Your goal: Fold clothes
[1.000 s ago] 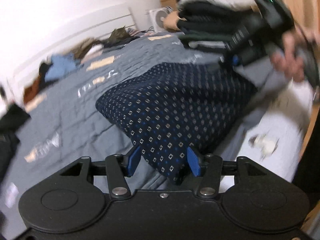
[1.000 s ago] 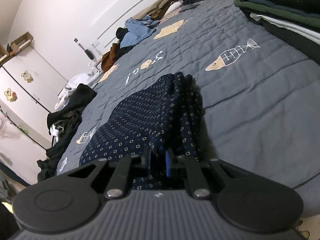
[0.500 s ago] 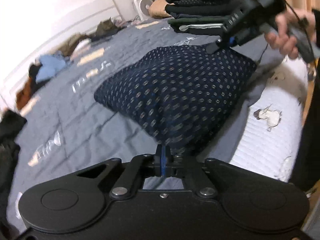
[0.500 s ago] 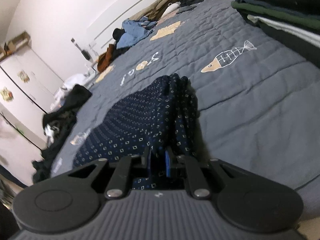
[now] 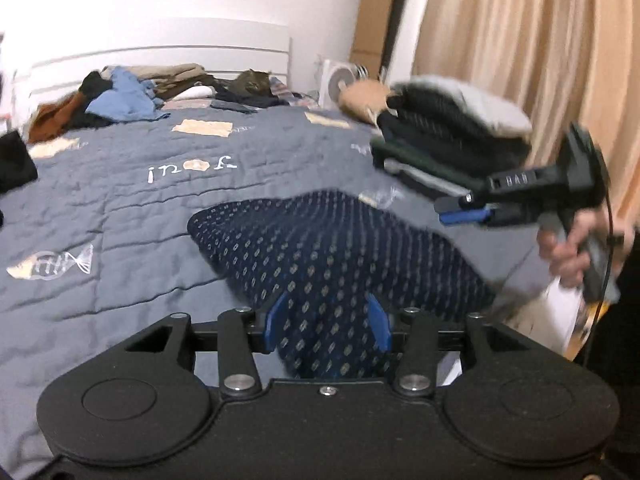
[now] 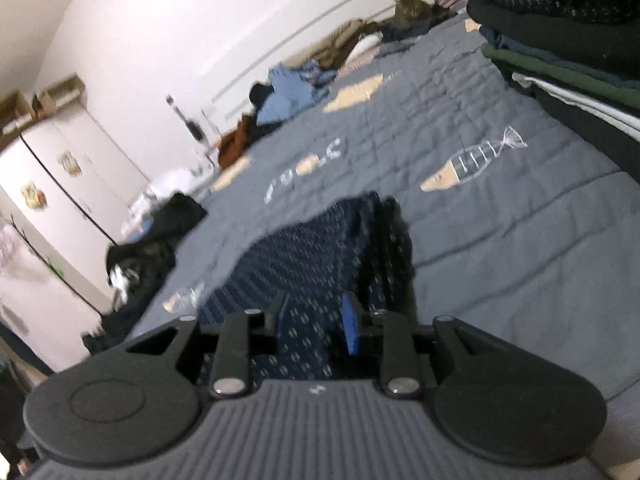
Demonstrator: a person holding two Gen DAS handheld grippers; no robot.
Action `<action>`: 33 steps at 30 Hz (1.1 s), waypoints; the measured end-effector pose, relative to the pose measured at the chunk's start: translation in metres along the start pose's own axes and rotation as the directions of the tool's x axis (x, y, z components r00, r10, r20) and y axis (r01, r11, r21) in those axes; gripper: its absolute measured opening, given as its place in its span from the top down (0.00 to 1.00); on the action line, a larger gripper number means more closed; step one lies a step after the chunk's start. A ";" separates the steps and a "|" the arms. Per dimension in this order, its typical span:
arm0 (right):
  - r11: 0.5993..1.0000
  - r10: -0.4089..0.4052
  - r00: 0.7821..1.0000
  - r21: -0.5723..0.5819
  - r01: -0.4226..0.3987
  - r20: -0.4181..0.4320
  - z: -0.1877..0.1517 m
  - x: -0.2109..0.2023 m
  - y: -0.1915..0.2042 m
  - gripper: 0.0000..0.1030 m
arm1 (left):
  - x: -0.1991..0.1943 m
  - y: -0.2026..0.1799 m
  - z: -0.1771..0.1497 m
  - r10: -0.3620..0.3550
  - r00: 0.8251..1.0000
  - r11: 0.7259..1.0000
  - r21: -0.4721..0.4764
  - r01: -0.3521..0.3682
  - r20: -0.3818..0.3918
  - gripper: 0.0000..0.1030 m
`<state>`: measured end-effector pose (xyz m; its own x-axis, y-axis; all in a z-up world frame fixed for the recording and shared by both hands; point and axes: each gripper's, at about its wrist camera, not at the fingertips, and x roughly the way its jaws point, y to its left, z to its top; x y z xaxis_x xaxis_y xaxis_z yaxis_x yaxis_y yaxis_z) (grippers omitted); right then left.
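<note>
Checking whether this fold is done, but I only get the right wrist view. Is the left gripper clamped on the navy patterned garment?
Observer: No. The left gripper has just been opening; its jaws stand apart, the navy garment lying loose between them.
Operator: How does my right gripper look from outside?
Observer: The right gripper, in a hand, has just been opening too; its tips look clear of the garment's edge.
Operator: What tops the folded stack?
Observer: A light grey piece, beside a beige curtain.
</note>
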<state>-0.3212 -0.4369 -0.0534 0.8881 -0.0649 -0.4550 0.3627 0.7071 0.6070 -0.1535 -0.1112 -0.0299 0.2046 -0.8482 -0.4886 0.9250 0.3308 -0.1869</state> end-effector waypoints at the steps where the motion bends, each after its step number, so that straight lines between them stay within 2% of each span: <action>1: 1.000 0.008 1.000 -0.001 -0.008 0.014 0.001 0.000 0.001 0.71 | 0.001 0.004 0.003 -0.011 1.000 0.999 -0.030 0.011 0.009 0.57; 5: 0.999 0.049 0.998 -0.006 -0.049 0.034 0.003 0.006 0.008 0.68 | 0.007 0.022 0.017 -0.086 0.995 0.983 -0.158 0.094 0.059 0.57; 9: 0.996 0.084 0.996 -0.018 -0.085 -0.002 0.004 0.019 0.014 0.65 | 0.021 0.042 0.026 -0.195 0.974 0.924 -0.310 0.222 0.115 0.57; 11: 0.996 0.083 0.996 -0.024 -0.084 -0.023 0.003 0.026 0.015 0.64 | 0.034 0.047 0.030 -0.212 0.972 0.912 -0.337 0.236 0.106 0.56; 14: 0.996 0.080 0.996 -0.026 -0.081 -0.041 0.002 0.033 0.014 0.63 | 0.054 0.050 0.033 -0.225 0.972 0.911 -0.340 0.234 0.067 0.56; 19: 0.997 0.072 0.995 -0.032 -0.074 -0.063 -0.001 0.038 0.011 0.63 | 0.078 0.058 0.025 -0.305 0.951 0.863 -0.410 0.295 0.043 0.56; 23: 0.999 0.039 0.994 -0.024 -0.042 -0.106 -0.004 0.046 0.004 0.63 | 0.099 0.056 0.013 -0.302 0.953 0.861 -0.439 0.257 -0.034 0.56; 26: 0.999 0.023 0.990 -0.020 -0.026 -0.141 -0.007 0.053 -0.004 0.63 | 0.105 0.050 0.008 -0.287 0.955 0.877 -0.421 0.229 -0.079 0.56; 33: 0.999 0.014 0.987 -0.033 -0.020 -0.161 -0.011 0.055 -0.011 0.66 | 0.114 0.050 -0.005 -0.281 0.954 0.874 -0.437 0.210 -0.104 0.58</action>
<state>-0.2796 -0.4406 -0.0924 0.8360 0.0596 -0.5455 0.3353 0.7315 0.5938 -0.0850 -0.1890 -0.0991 -0.0979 -0.8592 -0.5021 0.7118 0.2922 -0.6387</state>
